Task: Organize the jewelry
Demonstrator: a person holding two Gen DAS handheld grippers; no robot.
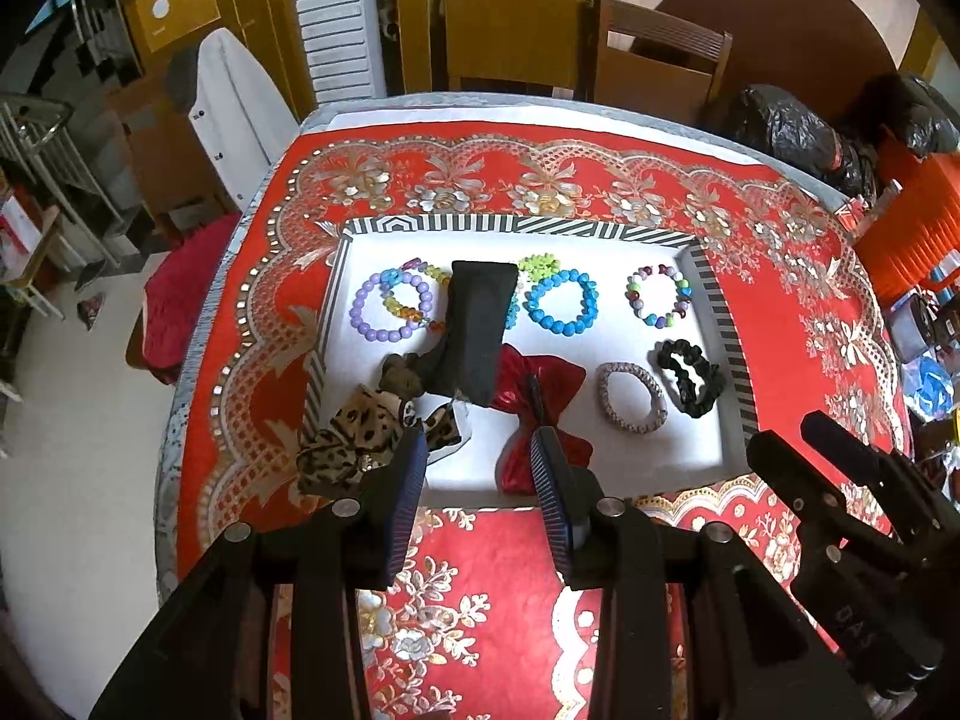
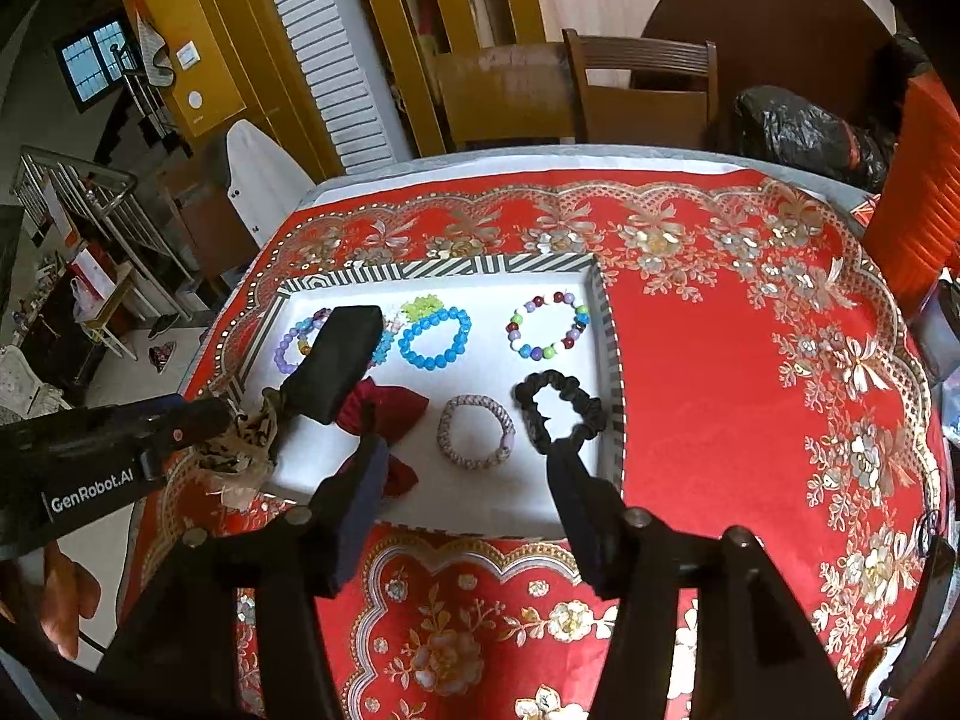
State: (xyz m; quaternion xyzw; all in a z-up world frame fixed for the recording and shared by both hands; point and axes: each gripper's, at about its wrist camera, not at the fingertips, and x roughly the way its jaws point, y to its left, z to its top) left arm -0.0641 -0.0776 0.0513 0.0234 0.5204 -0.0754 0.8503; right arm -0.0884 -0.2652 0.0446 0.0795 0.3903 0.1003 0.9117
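Note:
A white tray with a striped rim [image 1: 516, 223] [image 2: 444, 267] lies on the red cloth. It holds a purple bead bracelet [image 1: 390, 306], a blue one [image 1: 561, 302] [image 2: 435, 337], a multicolour one [image 1: 658, 295] [image 2: 547, 324], a woven ring [image 1: 632, 397] [image 2: 475, 431], a black scrunchie [image 1: 690, 378] [image 2: 558, 408], a red bow [image 1: 540, 414] [image 2: 384, 420] and a black pouch [image 1: 474, 330] [image 2: 336, 360]. A leopard-print bow [image 1: 366, 432] lies over the tray's left rim. My left gripper [image 1: 483, 450] is open above the tray's near edge, between the two bows. My right gripper [image 2: 465, 456] is open over the near right part of the tray.
The red patterned cloth [image 1: 780, 312] covers a round table. Wooden chairs [image 1: 654, 54] stand behind it. Black bags [image 1: 798, 132] and an orange object [image 1: 912, 222] sit at the right. The table's left edge drops to the floor [image 1: 72, 420].

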